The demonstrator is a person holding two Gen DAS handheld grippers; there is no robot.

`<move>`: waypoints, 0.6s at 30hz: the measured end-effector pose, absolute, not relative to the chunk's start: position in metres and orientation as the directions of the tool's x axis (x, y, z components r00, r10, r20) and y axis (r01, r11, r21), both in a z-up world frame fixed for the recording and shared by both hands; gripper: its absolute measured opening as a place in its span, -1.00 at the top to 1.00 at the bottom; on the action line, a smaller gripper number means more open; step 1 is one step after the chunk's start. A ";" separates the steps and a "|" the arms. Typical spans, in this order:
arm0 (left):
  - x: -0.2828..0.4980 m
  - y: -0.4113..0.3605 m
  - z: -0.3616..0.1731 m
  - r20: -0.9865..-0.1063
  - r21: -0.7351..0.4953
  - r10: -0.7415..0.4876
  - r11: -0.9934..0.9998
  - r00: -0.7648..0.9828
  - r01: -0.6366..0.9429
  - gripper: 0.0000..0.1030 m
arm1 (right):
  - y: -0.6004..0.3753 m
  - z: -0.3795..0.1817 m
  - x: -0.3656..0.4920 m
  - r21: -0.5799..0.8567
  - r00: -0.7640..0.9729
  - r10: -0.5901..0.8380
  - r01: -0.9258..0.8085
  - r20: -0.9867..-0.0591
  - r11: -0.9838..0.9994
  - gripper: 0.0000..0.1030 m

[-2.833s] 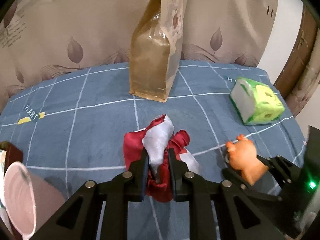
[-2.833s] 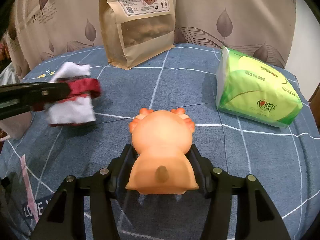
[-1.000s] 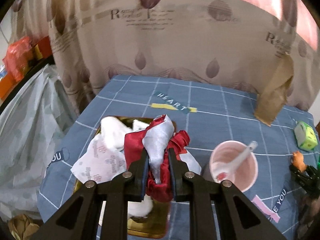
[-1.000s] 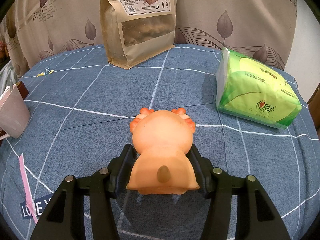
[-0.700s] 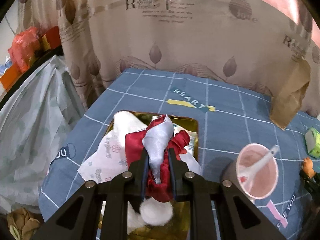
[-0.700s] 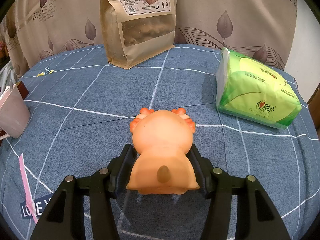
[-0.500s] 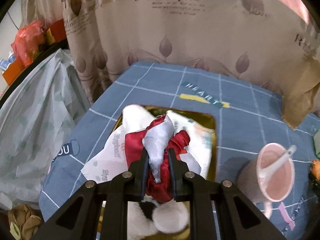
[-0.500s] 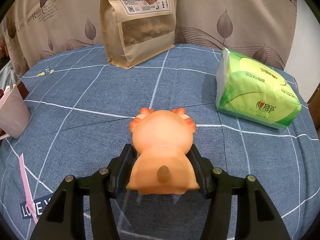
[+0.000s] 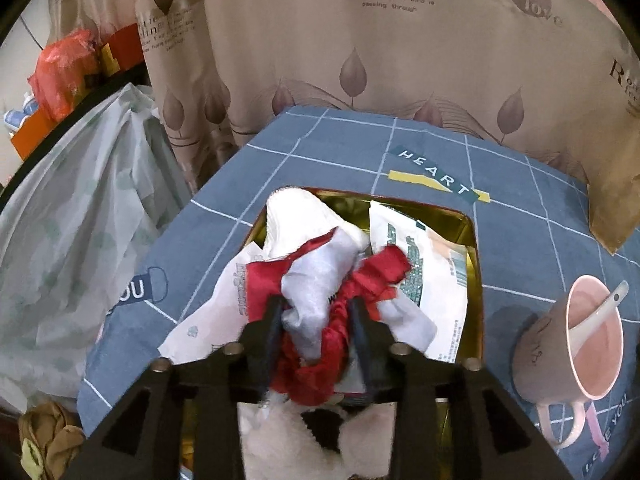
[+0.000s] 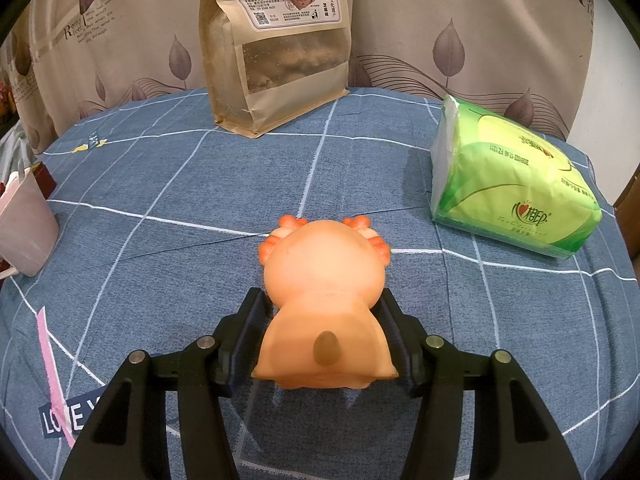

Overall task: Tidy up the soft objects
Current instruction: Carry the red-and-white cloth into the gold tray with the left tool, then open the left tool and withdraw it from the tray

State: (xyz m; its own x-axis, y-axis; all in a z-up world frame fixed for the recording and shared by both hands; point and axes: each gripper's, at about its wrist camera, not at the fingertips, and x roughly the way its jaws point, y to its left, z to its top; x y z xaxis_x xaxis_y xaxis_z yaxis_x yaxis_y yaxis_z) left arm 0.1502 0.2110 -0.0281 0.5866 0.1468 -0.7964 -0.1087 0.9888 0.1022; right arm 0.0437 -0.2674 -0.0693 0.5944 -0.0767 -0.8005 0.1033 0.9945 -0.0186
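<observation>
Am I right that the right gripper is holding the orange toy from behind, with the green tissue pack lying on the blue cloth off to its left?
Not quite. The right gripper does hold the orange toy from behind, but the green tissue pack lies on the blue cloth to the toy's right, not its left. The right wrist view shows this.

The left gripper (image 9: 316,312) sits at the lower centre of its frame, angled steeply downward, its jaws opening with a red and white cloth (image 9: 320,292) bunched between them; whether the pads still press it is hard to tell. The right gripper (image 10: 324,312) fills the lower centre of its own frame, also tilted down, both fingers closed against the sides of an orange toy (image 10: 324,312).
</observation>
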 end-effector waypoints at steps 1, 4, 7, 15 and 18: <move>0.149 0.210 -0.026 -0.794 0.109 0.150 0.988 0.589 -0.106 0.22 | -0.267 -0.069 0.044 -0.018 0.594 -0.076 0.103 -0.800 0.995 -0.04; 0.146 0.210 -0.020 -0.789 0.117 0.154 0.988 0.595 -0.102 0.11 | -0.268 -0.069 0.044 -0.019 0.594 -0.077 0.103 -0.801 0.994 -0.04; 0.139 0.209 -0.013 -0.783 0.119 0.151 0.989 0.603 -0.093 0.10 | -0.268 -0.069 0.044 -0.018 0.594 -0.076 0.104 -0.801 0.994 -0.04; 0.108 0.196 0.005 -0.729 0.147 0.155 0.987 0.666 -0.068 0.10 | -0.267 -0.069 0.044 -0.019 0.594 -0.077 0.104 -0.801 0.994 -0.04; 0.093 0.194 0.008 -0.714 0.148 0.156 0.986 0.682 -0.070 0.10 | -0.268 -0.069 0.044 -0.020 0.594 -0.078 0.104 -0.801 0.994 -0.04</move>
